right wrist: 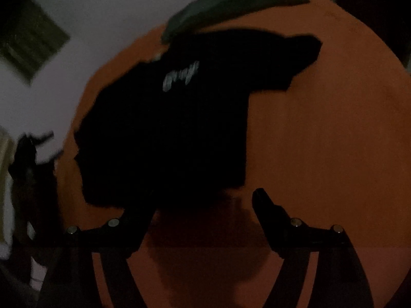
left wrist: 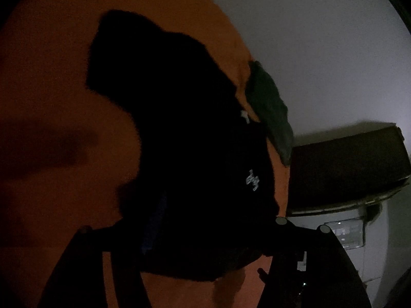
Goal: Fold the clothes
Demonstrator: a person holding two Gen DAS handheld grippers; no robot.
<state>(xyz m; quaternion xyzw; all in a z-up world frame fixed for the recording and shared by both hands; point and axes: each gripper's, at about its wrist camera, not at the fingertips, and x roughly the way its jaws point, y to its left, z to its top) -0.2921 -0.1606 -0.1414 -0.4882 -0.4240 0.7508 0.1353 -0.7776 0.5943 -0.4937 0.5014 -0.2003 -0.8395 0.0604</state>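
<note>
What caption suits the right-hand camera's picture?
Open right gripper hovers beside a black garment on an orange surface.

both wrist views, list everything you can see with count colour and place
black t-shirt: 1, black with a small white chest print, spread on the orange surface, one sleeve sticking out
dark green garment: 1, dark green, bunched at the far edge of the orange surface, beside the t-shirt's collar end
orange surface: 1, orange, under both garments
wall: 1, pale grey, behind the surface
dark box-like thing: 1, dark brown, by the wall past the surface's edge; too dim to name
left gripper: 1, black, open, over the t-shirt's near end
right gripper: 1, black, open, at the t-shirt's near hem
</note>
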